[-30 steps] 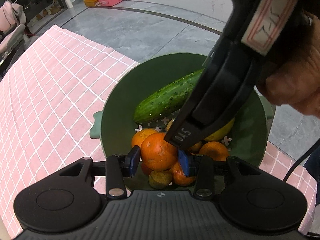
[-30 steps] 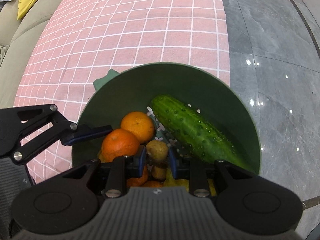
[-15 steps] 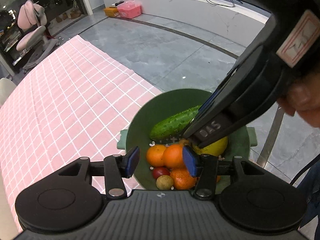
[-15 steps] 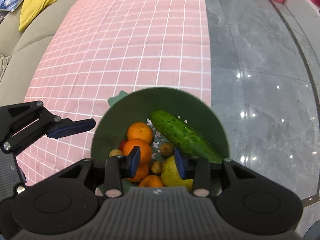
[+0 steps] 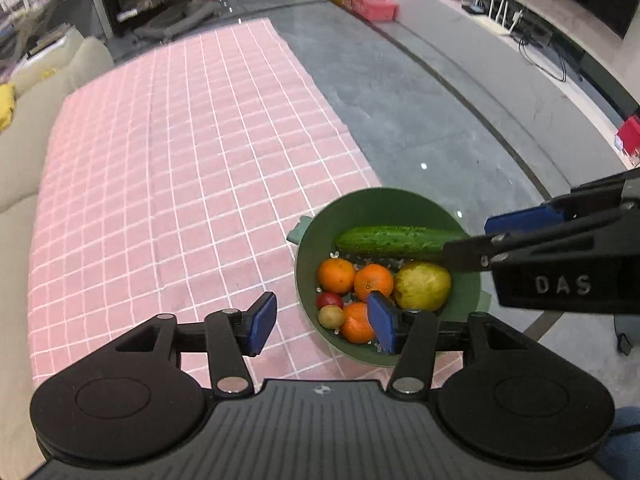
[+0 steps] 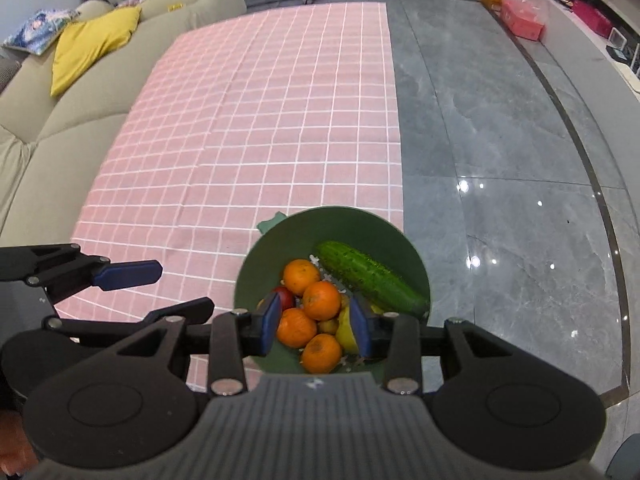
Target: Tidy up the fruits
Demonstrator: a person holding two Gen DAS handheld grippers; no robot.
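A green bowl (image 5: pixel 384 200) (image 6: pixel 260 256) stands at the near right corner of the pink checked cloth (image 5: pixel 180 160). It holds a cucumber (image 5: pixel 396 240) (image 6: pixel 368 276), several oranges (image 5: pixel 374 280) (image 6: pixel 320 300), a yellow-green pear (image 5: pixel 422 286), a small red fruit (image 5: pixel 329 300) and a small brown fruit (image 5: pixel 331 317). My left gripper (image 5: pixel 323 327) is open and empty, high above the bowl's near left rim. My right gripper (image 6: pixel 317 328) is open and empty, high above the bowl. It also shows at the right of the left wrist view (image 5: pixel 520 220).
The cloth (image 6: pixel 260 120) covers a low table. A beige sofa (image 6: pixel 48 120) with a yellow cushion (image 6: pixel 92 44) runs along its left side. Grey tiled floor (image 6: pixel 500 160) lies to the right. Pink boxes (image 5: pixel 374 2) and a long counter stand far back.
Both grippers have let go of the fruit and risen well above the bowl. The left let go of an orange, the right of a small brown fruit. Both jaws opened wider.
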